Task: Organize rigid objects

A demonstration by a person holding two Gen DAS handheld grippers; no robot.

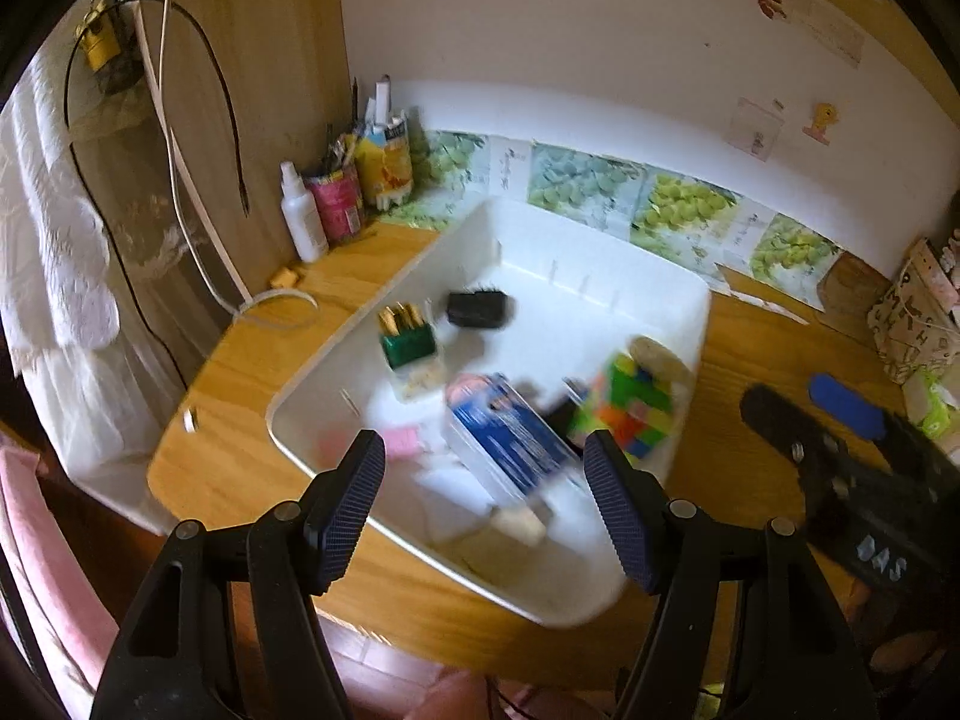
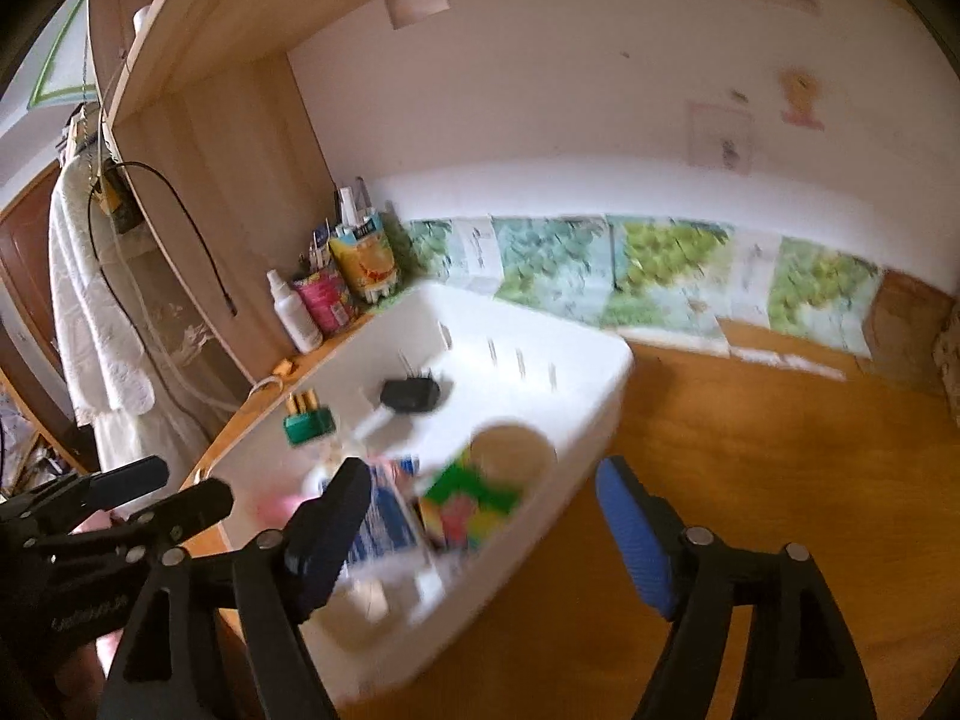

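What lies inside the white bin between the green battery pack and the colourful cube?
In the left wrist view, a blue-and-white box lies between the green battery pack and the colourful cube, inside the white bin.

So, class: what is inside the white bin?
Inside the bin: a green holder, a black plug, a blue box, a colourful cube and a pink block. Whatever lies under the box is hidden; blur obscures the rest.

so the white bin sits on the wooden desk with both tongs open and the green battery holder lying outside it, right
Not quite: the green battery holder lies inside the white bin, as the left wrist view shows. The bin does sit on the wooden desk, and both the left tongs and right tongs are open.
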